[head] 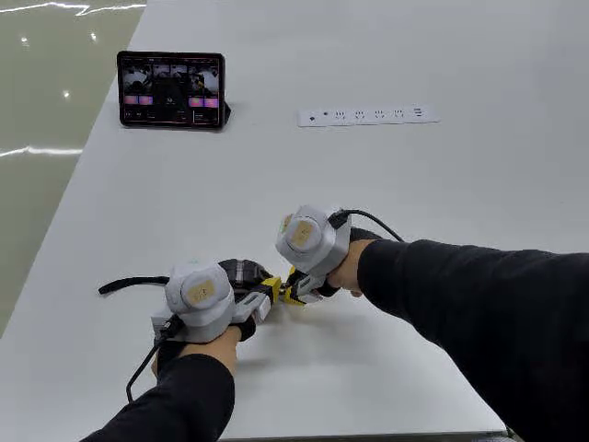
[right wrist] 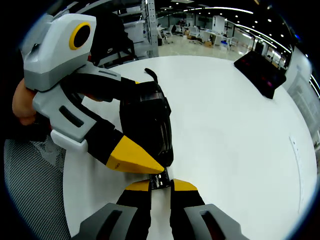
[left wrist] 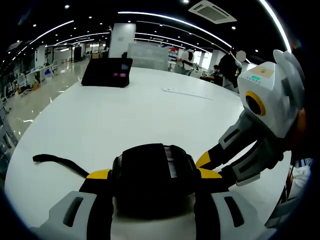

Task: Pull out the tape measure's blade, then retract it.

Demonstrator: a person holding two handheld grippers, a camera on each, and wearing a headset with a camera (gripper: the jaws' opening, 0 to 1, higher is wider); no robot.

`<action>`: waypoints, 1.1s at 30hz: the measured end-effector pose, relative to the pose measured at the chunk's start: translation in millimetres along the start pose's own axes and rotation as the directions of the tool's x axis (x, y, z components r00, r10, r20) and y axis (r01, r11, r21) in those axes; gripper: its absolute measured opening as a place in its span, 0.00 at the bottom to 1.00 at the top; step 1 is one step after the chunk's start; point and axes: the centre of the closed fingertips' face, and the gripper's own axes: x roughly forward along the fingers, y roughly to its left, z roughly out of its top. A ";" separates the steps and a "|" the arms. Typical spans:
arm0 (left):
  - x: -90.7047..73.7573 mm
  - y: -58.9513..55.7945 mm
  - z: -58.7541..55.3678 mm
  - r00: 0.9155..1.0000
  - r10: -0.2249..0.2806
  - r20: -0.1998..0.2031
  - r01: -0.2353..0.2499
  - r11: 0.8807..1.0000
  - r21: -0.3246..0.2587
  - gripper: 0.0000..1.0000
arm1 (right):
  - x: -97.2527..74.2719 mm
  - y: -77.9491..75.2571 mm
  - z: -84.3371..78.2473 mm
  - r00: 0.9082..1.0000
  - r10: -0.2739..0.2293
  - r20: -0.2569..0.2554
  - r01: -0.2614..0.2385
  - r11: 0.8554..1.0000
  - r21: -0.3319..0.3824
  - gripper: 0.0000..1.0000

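Both grippers meet near the table's [head: 368, 184] front edge: the left gripper [left wrist: 154, 175] clamps the black tape measure [left wrist: 152, 165], strap [head: 129, 284] trailing left, mouth facing right, where the right gripper view reveals the right gripper [right wrist: 160, 185] pinching the blade tip [right wrist: 159, 179].

- You are facing a white table [head: 414, 184] stretching ahead.
- A dark tablet [head: 171, 88] is standing propped at its far left, screen glowing.
- A white power strip [head: 367, 116] is lying flat, well right of the tablet.
- A glossy floor [head: 37, 110] is reflecting lights beyond the left edge.
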 end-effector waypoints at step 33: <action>-0.1 0.1 0.1 1.000 0.000 0.003 0.000 1.000 0.004 0.62 | 3.6 0.9 6.2 1.000 0.002 0.016 -0.002 1.000 0.007 0.11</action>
